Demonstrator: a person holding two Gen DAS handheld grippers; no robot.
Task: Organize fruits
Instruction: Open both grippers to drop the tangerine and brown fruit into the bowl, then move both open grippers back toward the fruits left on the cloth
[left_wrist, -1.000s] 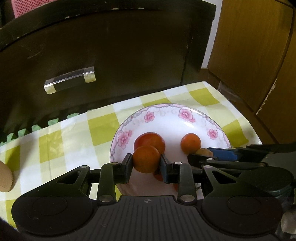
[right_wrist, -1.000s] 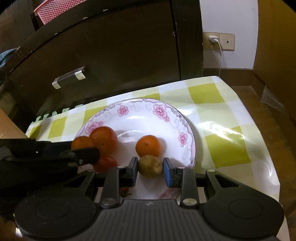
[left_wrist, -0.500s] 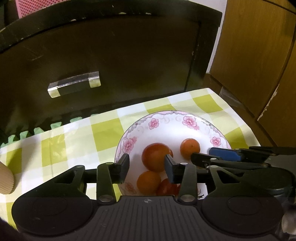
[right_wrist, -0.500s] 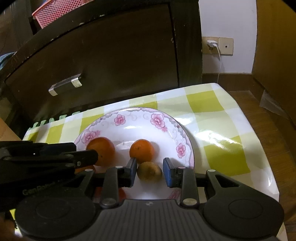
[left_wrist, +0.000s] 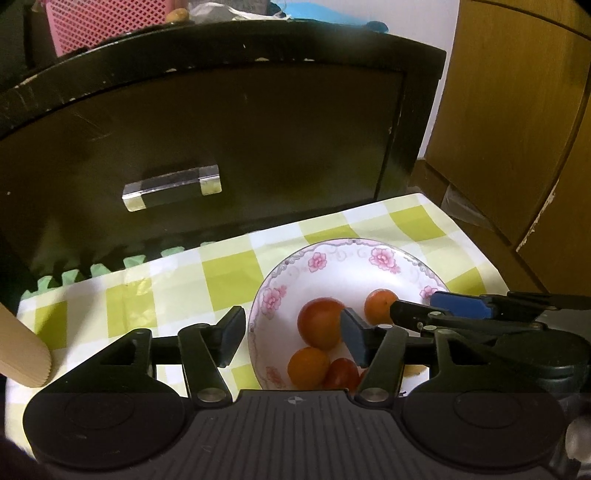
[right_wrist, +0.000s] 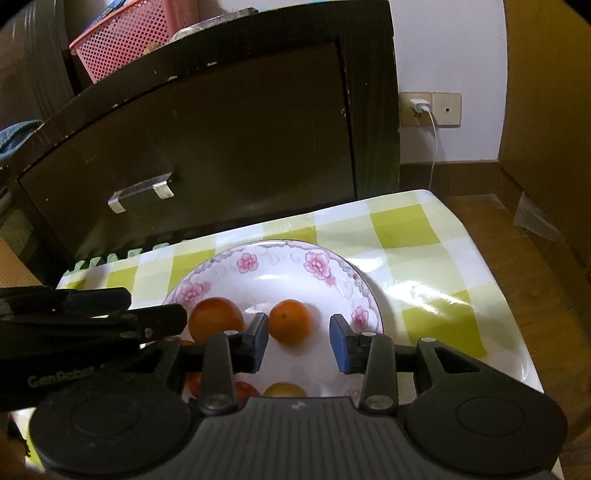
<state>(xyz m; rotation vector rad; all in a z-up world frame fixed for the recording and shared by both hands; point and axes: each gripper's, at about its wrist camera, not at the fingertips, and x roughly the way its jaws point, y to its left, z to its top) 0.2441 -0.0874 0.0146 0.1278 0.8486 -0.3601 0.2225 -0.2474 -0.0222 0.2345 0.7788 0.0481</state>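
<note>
Both the left gripper (left_wrist: 291, 338) and right gripper (right_wrist: 298, 343) hang spread apart, holding nothing, above the flowered plate (left_wrist: 354, 254) on a green-checked tablecloth (right_wrist: 424, 236). Round orange-red fruits (left_wrist: 320, 323) lie loose in the plate. Behind stands a dark cabinet (left_wrist: 221, 129). Only the right wrist view shows the yellowish fruit (right_wrist: 284, 389) and wall socket (right_wrist: 430, 109).

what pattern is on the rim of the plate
Pink flowers with grey scrollwork on the white plate, clearest in the right wrist view.

Fruits (left_wrist: 320, 324) lie in plate (left_wrist: 373, 254) on tablecloth (left_wrist: 229, 273).
</note>
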